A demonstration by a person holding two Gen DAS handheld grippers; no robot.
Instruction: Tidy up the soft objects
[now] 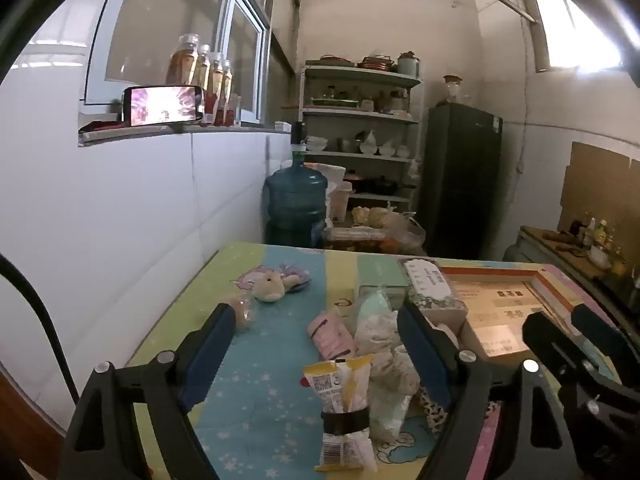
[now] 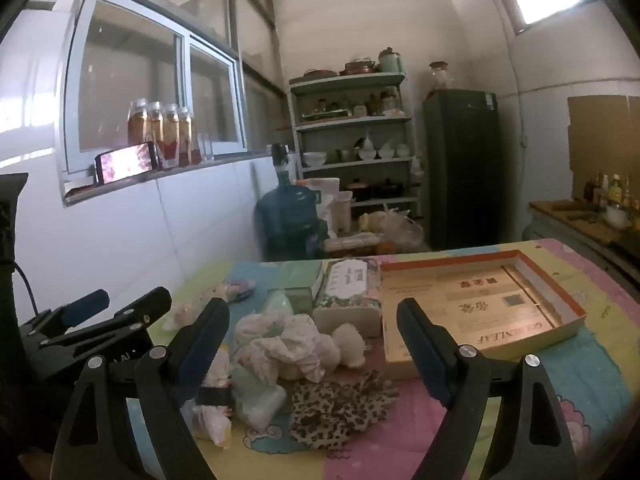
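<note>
Two tools [image 1: 316, 344] [image 2: 312, 332] spread | soft pile [image 2: 288, 344] between, untouched

table cover [image 2: 520, 420]: printed cloth, matt
box tray [image 2: 480, 308]: glossy printed cardboard
snack packet [image 1: 348, 400]: shiny crinkled plastic film
leopard scrunchie [image 2: 340, 412]: soft frilled fabric
plush toy [image 1: 272, 286]: fuzzy pile
gripper fingers [image 2: 424, 356]: matt black plastic, blue rubbery pads, metal screws

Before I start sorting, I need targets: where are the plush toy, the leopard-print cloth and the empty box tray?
plush toy [image 1: 271, 287]: left wrist view, on its beige head.
leopard-print cloth [image 2: 340, 404]: right wrist view, cloth's middle.
box tray [image 2: 568, 322]: right wrist view, near wall.
</note>
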